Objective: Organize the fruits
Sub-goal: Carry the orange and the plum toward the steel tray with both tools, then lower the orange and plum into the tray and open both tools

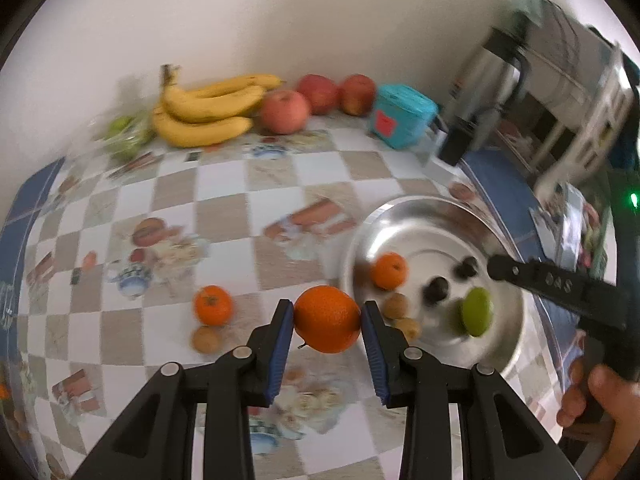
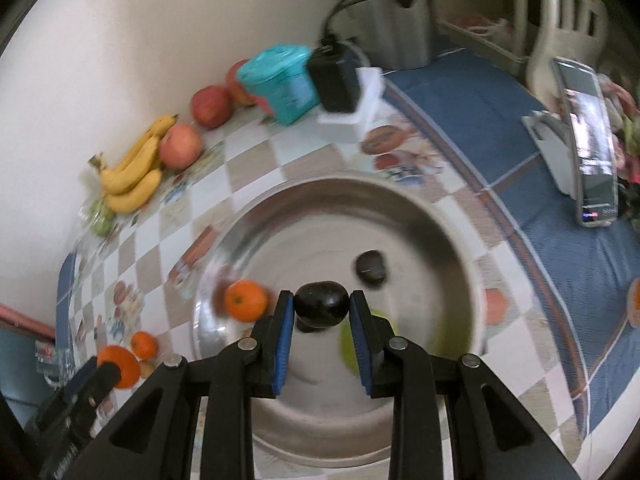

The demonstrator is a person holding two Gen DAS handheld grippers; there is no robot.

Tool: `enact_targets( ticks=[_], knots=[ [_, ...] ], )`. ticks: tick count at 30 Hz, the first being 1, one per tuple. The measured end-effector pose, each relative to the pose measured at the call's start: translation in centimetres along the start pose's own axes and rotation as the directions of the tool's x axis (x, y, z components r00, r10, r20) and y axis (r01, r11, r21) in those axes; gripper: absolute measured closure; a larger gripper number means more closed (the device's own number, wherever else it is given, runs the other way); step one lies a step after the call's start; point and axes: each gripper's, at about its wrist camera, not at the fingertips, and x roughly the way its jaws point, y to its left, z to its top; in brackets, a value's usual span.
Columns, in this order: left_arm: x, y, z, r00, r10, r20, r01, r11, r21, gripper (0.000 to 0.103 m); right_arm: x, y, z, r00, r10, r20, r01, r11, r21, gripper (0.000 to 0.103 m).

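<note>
Left wrist: left tool (image 1: 327,318) clamps orange (image 1: 327,319), frame centre. Right wrist: right tool (image 2: 321,312) clamps dark fruit (image 2: 321,306) over bowl (image 2: 432,216).

No legible text, brand, number or sign found. The teal box (image 1: 402,115) against the wall carries a red label, blurred beyond reading in the left wrist view; its printed side panel in the right wrist view is likewise unreadable. Pale markings on the black body of the right gripper (image 1: 556,282) are smeared. Printing on the counter (image 1: 224,208) is pictorial only.
</note>
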Motion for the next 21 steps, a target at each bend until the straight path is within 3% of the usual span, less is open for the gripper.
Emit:
enact_targets(
  ticks=[7, 21],
  knots=[
    [1.8, -3.7, -0.3, 1.000, 0.001, -0.027, 0.001, 0.996, 0.091, 0.066, 0.2, -2.4, 0.3, 0.999, -0.041, 0.006, 0.040, 0.997, 0.070, 0.074],
    [4.7, -5.4, -0.6, 1.000, 0.013, -0.018, -0.010, 0.991, 0.134, 0.066, 2.1, -3.7, 0.0, 0.993, -0.109, -0.036, 0.112, 0.988, 0.102, 0.073]
  ],
)
